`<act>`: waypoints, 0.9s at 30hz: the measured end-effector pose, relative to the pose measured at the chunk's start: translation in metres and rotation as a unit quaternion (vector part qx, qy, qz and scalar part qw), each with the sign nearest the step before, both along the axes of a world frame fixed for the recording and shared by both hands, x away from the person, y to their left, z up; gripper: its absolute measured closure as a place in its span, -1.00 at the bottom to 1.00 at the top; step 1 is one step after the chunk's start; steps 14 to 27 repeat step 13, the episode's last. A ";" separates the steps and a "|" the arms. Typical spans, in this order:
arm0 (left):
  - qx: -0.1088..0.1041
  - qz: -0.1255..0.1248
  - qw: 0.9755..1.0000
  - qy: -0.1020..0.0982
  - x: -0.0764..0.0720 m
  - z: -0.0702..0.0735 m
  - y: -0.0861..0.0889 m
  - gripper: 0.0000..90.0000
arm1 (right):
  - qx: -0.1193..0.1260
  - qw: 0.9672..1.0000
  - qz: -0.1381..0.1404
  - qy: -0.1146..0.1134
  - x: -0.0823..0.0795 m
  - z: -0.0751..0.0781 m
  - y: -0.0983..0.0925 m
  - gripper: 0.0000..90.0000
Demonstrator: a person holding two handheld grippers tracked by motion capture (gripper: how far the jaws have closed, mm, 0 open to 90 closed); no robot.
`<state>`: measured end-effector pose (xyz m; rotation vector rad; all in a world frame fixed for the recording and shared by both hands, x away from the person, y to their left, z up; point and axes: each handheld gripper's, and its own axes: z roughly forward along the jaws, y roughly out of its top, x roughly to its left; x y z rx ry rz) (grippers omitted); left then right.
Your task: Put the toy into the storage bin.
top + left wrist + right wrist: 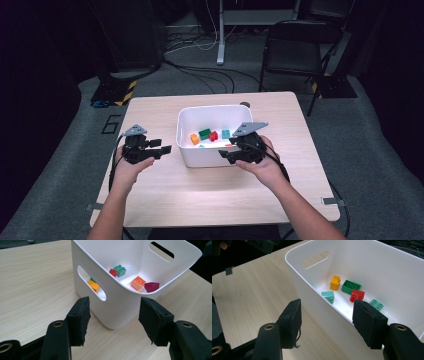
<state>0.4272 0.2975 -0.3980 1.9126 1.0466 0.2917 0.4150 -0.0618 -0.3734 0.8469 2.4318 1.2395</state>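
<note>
A white bin stands mid-table and holds several toy bricks: orange, green, red and teal. My left gripper hovers just left of the bin, open and empty; in the left gripper view its jaws frame the bin's near corner without touching it. My right gripper is at the bin's front right corner, open. In the right gripper view its jaws stand either side of the bin's wall, one outside, one over the inside, not pressing on it.
The pale wooden table has bare room in front of and beside the bin. A small dark object lies at the far edge behind the bin. A folding chair and cables lie on the floor beyond.
</note>
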 end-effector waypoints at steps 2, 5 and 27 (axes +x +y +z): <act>-0.002 0.002 1.000 0.000 0.001 -0.003 0.000 -0.08 | -0.005 1.000 -0.002 -0.004 -0.004 -0.006 -0.002 -0.13; -0.002 0.002 1.000 0.002 0.002 -0.005 0.002 -0.09 | -0.002 1.000 -0.007 0.003 -0.007 -0.015 -0.007 -0.13; 0.012 0.019 1.000 -0.001 0.006 -0.014 0.005 -0.13 | 0.005 1.000 -0.019 0.007 -0.015 -0.031 -0.024 -0.15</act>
